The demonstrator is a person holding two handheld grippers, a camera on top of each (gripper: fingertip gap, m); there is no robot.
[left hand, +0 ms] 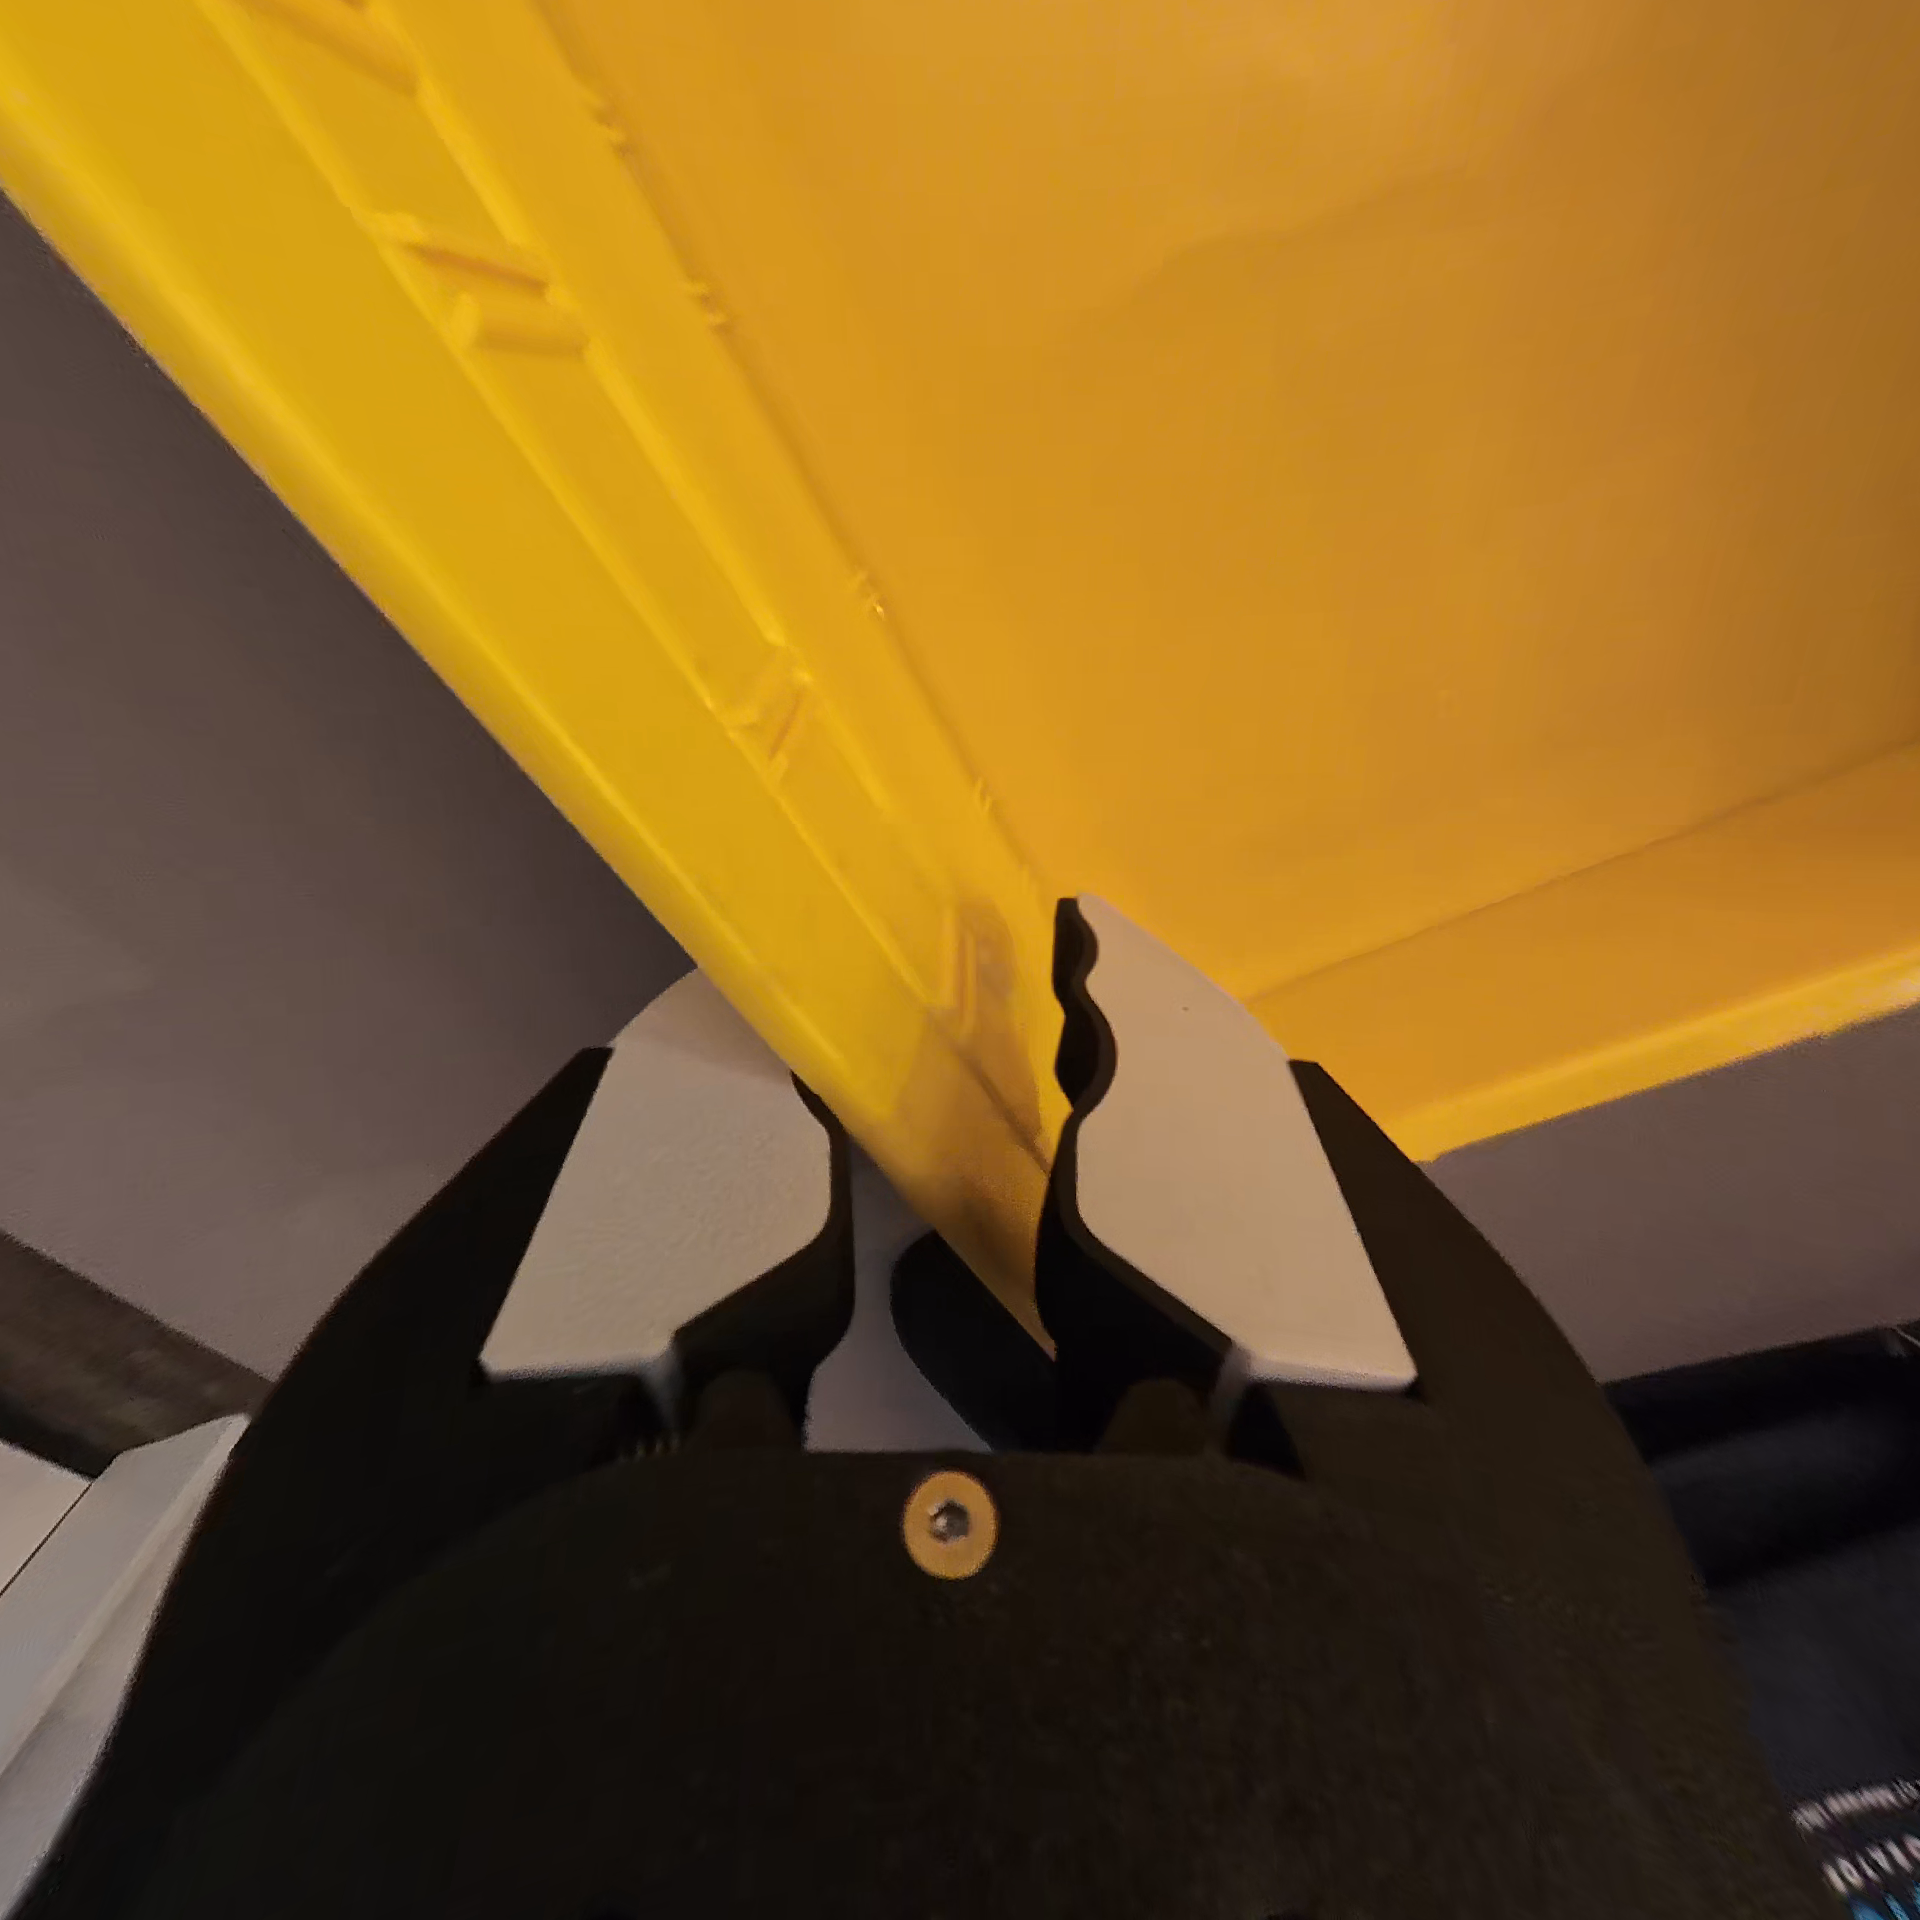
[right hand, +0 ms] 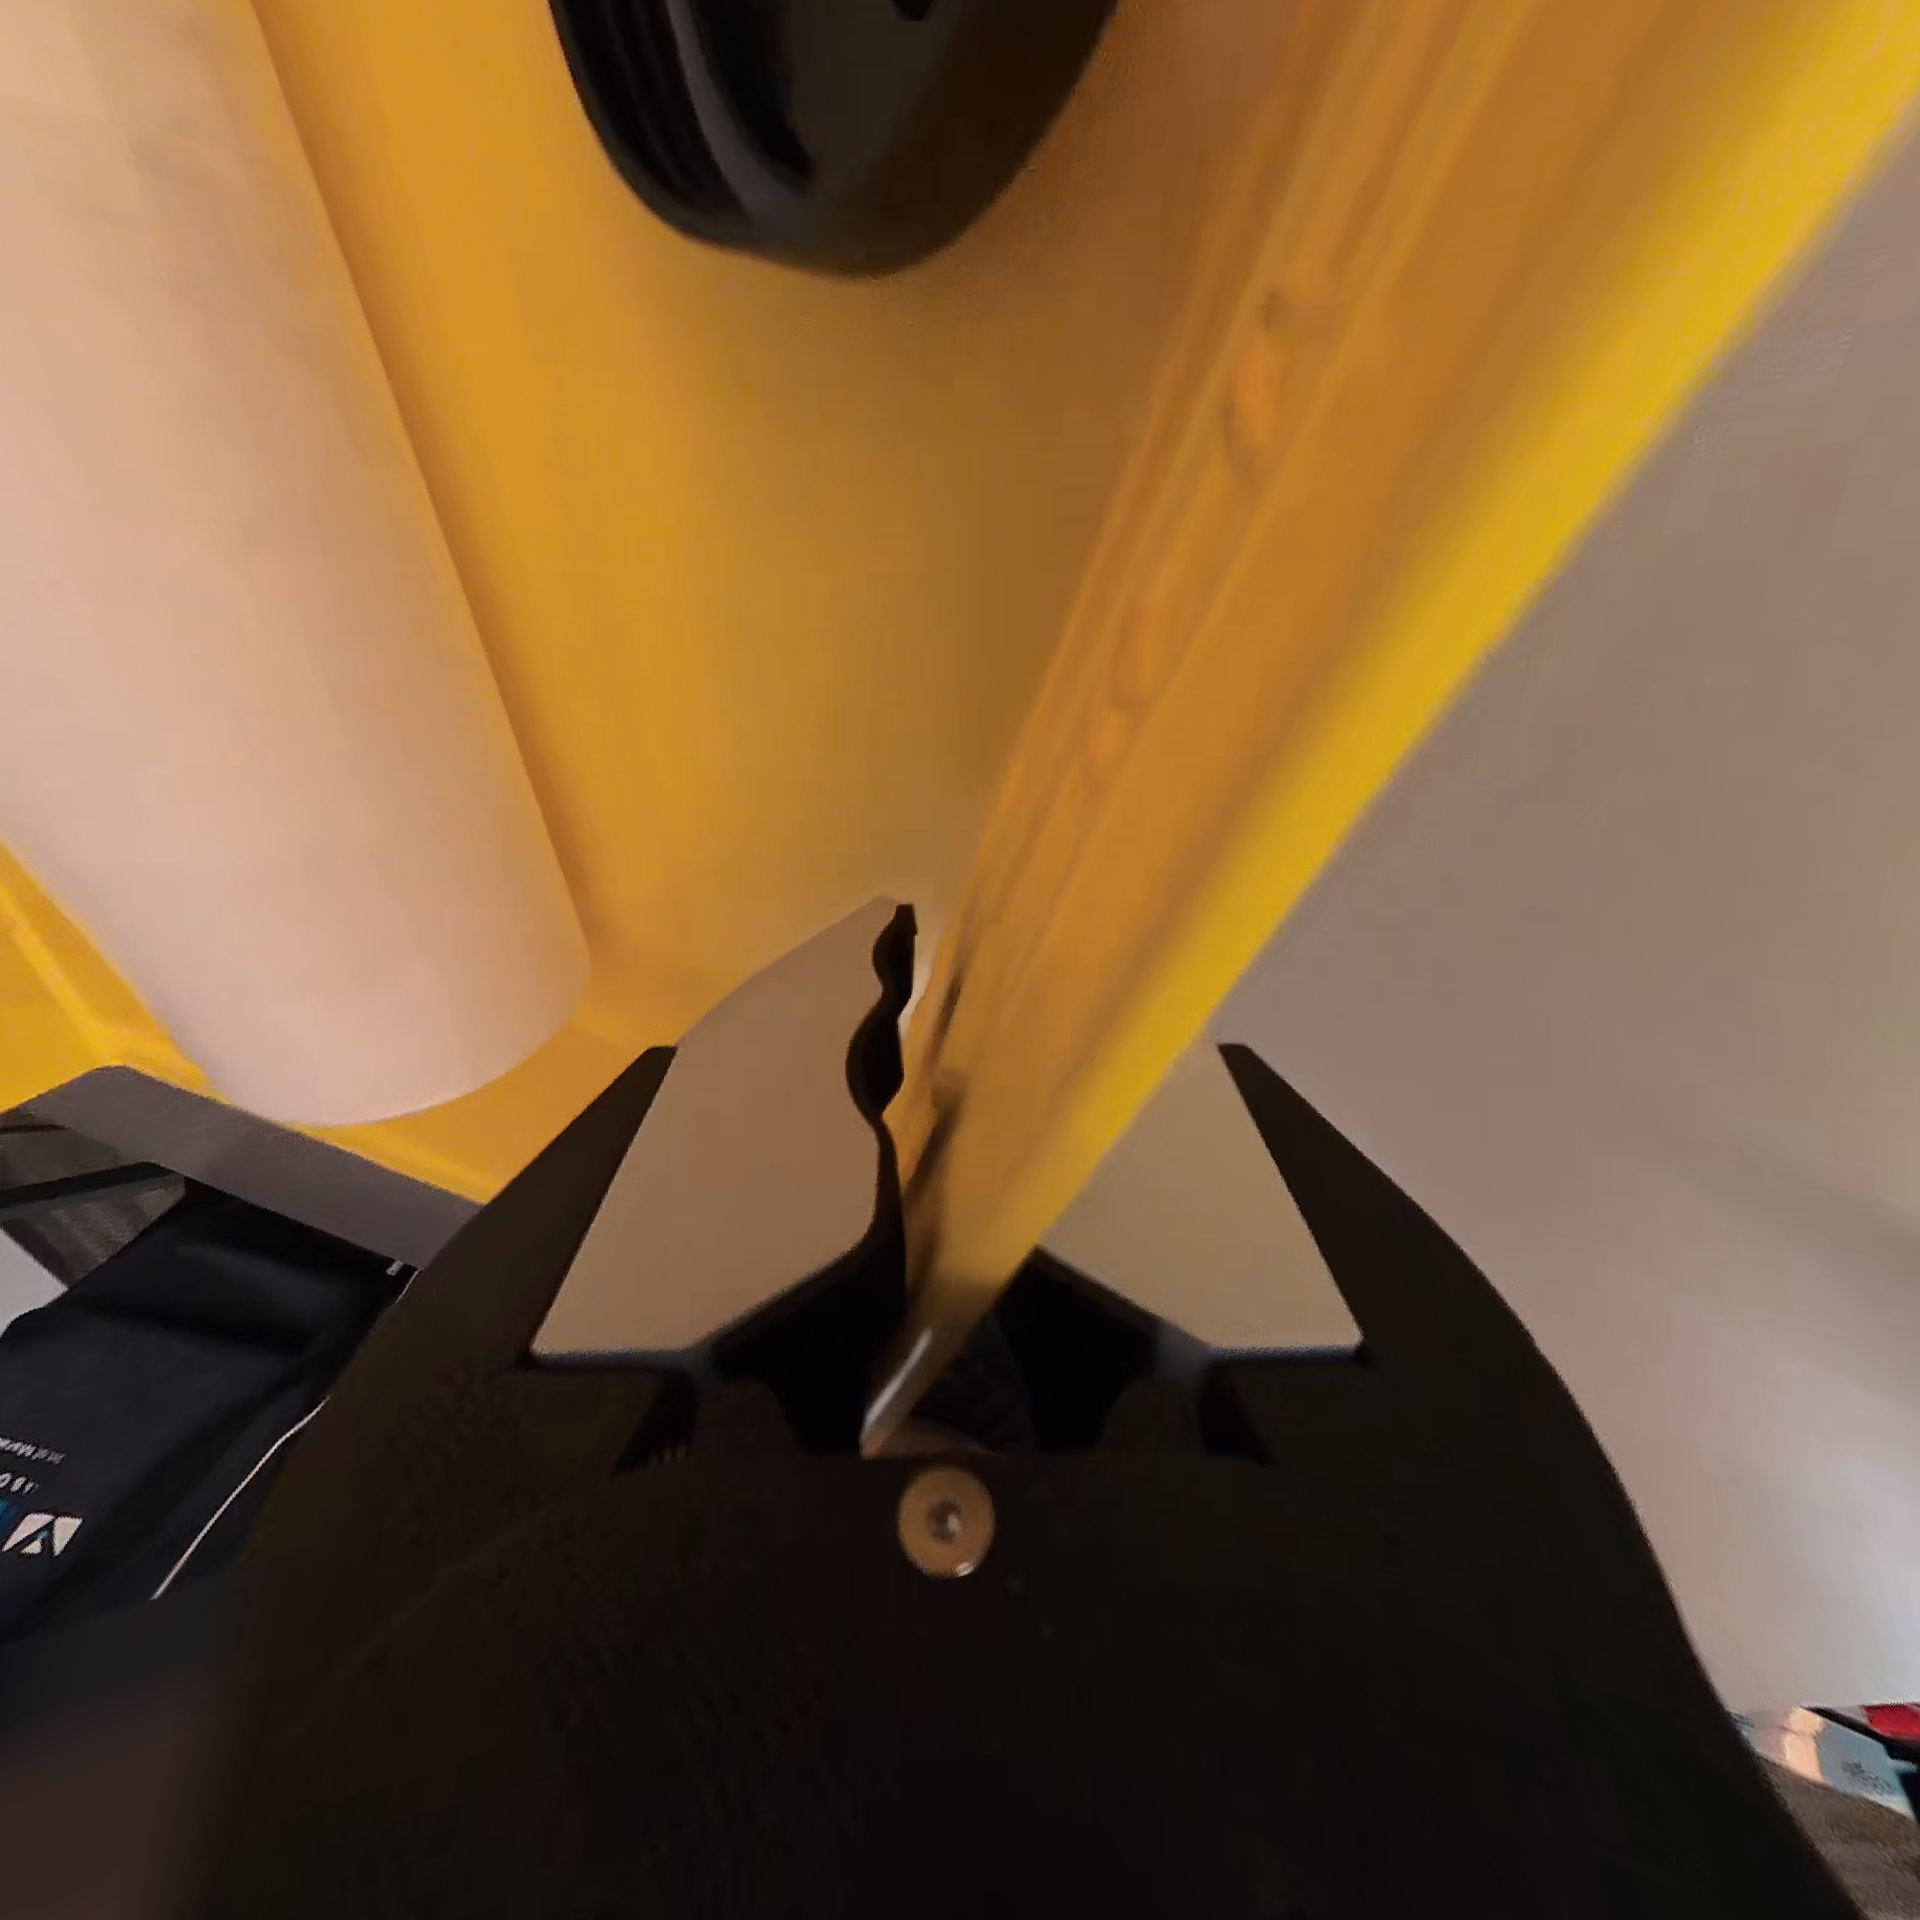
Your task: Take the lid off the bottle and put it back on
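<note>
Left wrist view: left gripper (left hand: 1003,1049) clamped on the rim of a yellow plastic bin (left hand: 1299,468).

Right wrist view: right gripper (right hand: 935,1049) clamped on the opposite rim; white bottle (right hand: 239,644) and black lid (right hand: 810,125) lie inside.

1. Place type: cannot be determined; an indoor room.
2. Evidence: plain grey wall (left hand: 260,727) behind the close yellow container (left hand: 1351,520).
3. Evidence: light-coloured furniture edge (left hand: 62,1558) at lower left.
4. Evidence: dark printed fabric (right hand: 156,1455); cluttered items (right hand: 1849,1756) at lower right, blurred.
</note>
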